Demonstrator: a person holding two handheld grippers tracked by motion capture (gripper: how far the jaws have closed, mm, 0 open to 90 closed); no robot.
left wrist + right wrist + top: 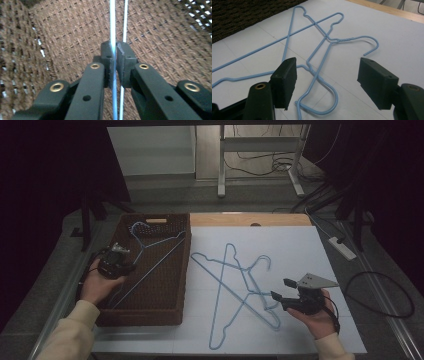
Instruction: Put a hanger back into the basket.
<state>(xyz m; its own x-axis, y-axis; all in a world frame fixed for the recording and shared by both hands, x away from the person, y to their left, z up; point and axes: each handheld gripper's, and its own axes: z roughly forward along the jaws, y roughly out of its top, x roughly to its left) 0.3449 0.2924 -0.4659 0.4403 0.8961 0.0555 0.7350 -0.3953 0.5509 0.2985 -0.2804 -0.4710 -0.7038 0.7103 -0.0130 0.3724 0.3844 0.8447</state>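
Setting: lab-type recording room, as I see it from my bench | dark curtains (pixel 45 180) on both sides | loose cables (pixel 260 162) across grey floor | power strip (pixel 342 247) beside table | metal stand legs (pixel 221 165) behind | white sheet (pixel 280 255) over wooden tabletop (pixel 250 219)

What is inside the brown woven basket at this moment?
One blue wire hanger lies inside the basket; the left gripper is shut on its wire. The near wall hides part of the basket floor.
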